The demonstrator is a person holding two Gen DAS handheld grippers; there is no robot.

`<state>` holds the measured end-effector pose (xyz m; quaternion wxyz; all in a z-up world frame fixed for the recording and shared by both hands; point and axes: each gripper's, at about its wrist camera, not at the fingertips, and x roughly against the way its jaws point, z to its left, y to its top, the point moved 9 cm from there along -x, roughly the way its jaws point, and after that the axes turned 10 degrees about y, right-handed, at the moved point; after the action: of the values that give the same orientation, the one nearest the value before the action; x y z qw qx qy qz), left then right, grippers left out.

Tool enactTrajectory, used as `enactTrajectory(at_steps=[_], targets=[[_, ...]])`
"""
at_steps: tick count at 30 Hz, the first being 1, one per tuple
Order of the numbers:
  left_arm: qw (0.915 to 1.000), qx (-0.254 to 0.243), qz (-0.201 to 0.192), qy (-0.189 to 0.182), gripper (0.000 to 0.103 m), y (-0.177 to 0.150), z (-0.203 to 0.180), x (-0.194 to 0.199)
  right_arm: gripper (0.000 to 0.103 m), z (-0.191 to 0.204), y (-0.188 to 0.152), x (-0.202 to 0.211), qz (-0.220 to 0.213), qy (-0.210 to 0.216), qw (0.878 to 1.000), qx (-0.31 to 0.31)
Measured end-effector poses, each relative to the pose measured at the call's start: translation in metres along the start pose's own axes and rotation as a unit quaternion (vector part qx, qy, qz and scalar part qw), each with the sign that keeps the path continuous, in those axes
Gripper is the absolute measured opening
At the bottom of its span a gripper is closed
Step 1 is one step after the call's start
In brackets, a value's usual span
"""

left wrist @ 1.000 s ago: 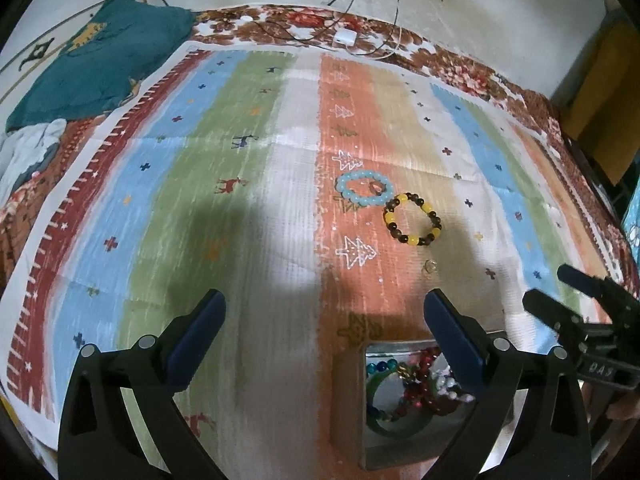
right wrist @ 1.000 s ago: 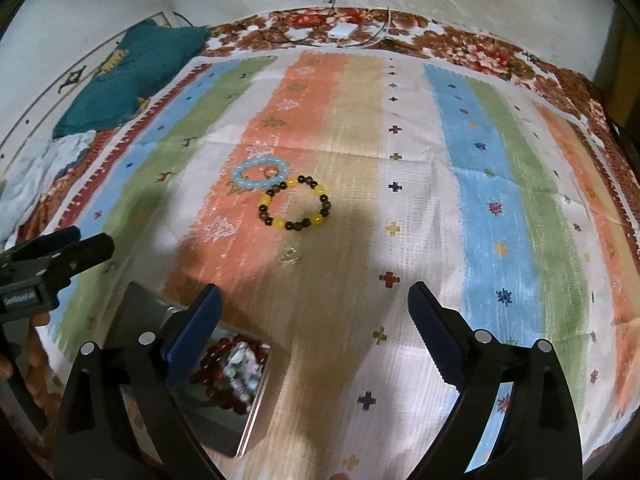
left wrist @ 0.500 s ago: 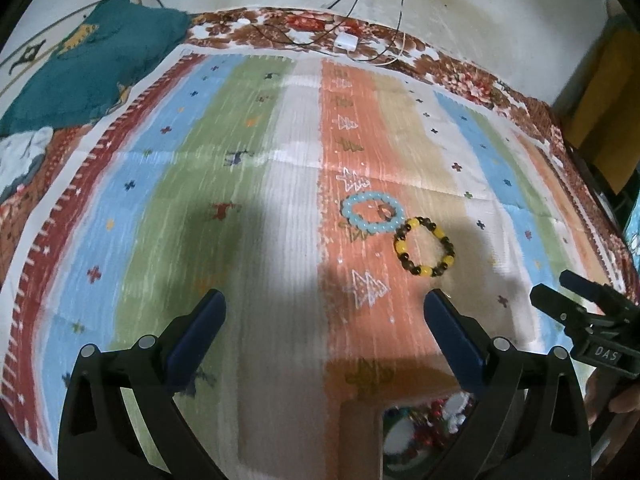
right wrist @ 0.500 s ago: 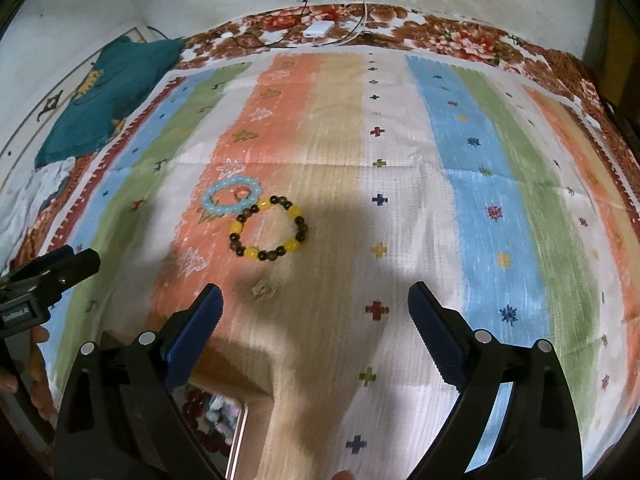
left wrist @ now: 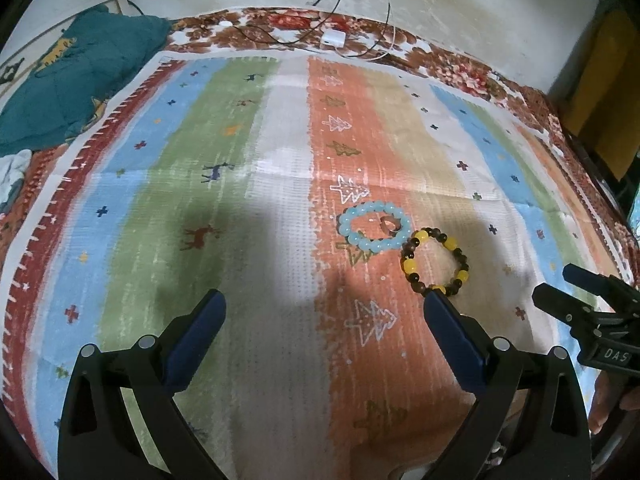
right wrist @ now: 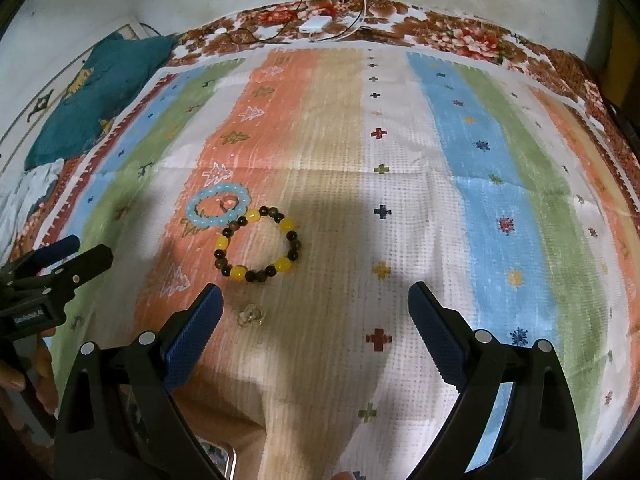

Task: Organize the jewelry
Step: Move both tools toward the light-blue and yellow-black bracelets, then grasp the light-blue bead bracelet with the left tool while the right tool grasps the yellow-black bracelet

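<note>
A light blue bead bracelet (left wrist: 374, 228) (right wrist: 218, 208) lies on the orange stripe of the striped cloth, with a small ring (left wrist: 390, 224) (right wrist: 229, 202) inside its loop. Touching it is a yellow-and-brown bead bracelet (left wrist: 434, 262) (right wrist: 258, 246). A small clear trinket (right wrist: 251, 315) rests just in front of them. My left gripper (left wrist: 324, 312) is open and empty, its right finger close to the yellow bracelet. My right gripper (right wrist: 314, 304) is open and empty, its left finger beside the trinket. Only a corner of the metal jewelry box (right wrist: 222, 458) shows at the bottom edge.
The striped cloth (left wrist: 280, 152) covers a floral bedspread (left wrist: 460, 68). A teal garment (left wrist: 76, 80) lies at the far left. A white charger with cables (left wrist: 334, 38) sits by the back wall. A person's hand (right wrist: 28, 364) holds the left gripper.
Both grippers have moved forward toward the bracelets. The metal box of beads has slid out of the left view and almost out of the right view. Both stay open.
</note>
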<state>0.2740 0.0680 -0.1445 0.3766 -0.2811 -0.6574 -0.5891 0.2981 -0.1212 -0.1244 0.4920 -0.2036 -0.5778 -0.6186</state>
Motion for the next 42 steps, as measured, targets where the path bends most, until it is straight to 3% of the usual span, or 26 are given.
enactTrajectory(at_steps=[17, 29, 36, 42], targets=[[0.9998, 0.007, 0.013, -0.011, 0.097, 0.015, -0.003, -0.032, 0.094, -0.003, 0.008, -0.029, 0.009, 0.004, 1.0, -0.004], [0.9993, -0.026, 0.012, 0.023, 0.097, 0.03, -0.011, -0.062, 0.094, -0.013, 0.015, -0.061, 0.02, 0.003, 1.0, -0.021], [0.9992, -0.014, 0.021, 0.032, 0.097, 0.04, -0.011, -0.081, 0.094, -0.015, 0.017, -0.074, 0.027, -0.002, 0.999, -0.019], [0.9981, -0.029, 0.03, 0.046, 0.097, 0.04, -0.013, -0.094, 0.094, -0.02, 0.017, -0.086, 0.035, -0.029, 0.999, -0.002]])
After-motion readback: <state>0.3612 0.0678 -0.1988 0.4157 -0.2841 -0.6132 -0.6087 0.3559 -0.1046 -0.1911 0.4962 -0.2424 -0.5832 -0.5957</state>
